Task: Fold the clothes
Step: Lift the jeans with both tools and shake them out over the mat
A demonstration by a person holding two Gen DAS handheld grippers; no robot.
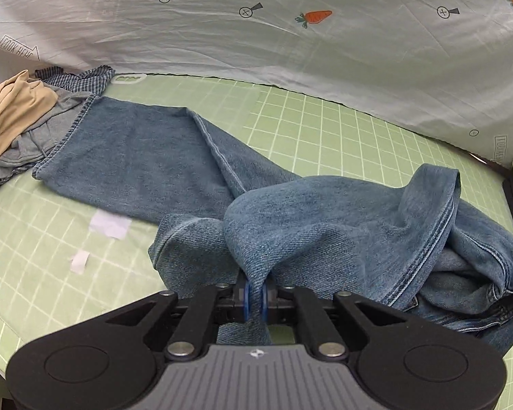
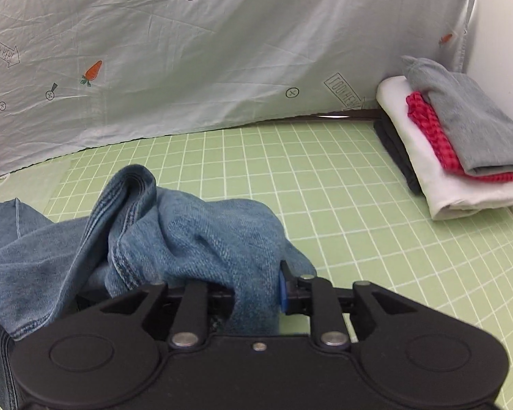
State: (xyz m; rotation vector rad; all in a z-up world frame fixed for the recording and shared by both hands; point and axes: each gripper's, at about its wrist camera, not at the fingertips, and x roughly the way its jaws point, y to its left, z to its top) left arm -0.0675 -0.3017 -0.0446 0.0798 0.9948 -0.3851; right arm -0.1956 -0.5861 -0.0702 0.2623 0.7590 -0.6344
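**Jeans bunched at the waist end, one leg stretched across the mat**

A white printed sheet [image 1: 290, 61] fills the top of both views, hanging behind a green grid cutting mat [image 1: 342, 130]. The blue jeans [image 1: 147, 157] lie across the middle of the left wrist view, one leg running to the upper left, the rest heaped at lower right. At the left edge sits an unfolded pile [image 1: 13, 116] (tan, grey and checked cloth). In the right wrist view a folded stack [image 2: 461, 143] rests at the right edge.

The left gripper [image 1: 255, 299] is pressed together, pinching a ridge of denim between its blue pads. The right gripper [image 2: 256, 294] has denim lying between its jaws; one blue pad [image 2: 283, 294] shows, touching the cloth, while the other is buried, so I cannot tell whether it clamps or merely cradles the fabric.

The step in hand looks like the first fold of the jeans. Next, the heap probably needs laying flat and square.

The second leg is hidden under the heap.
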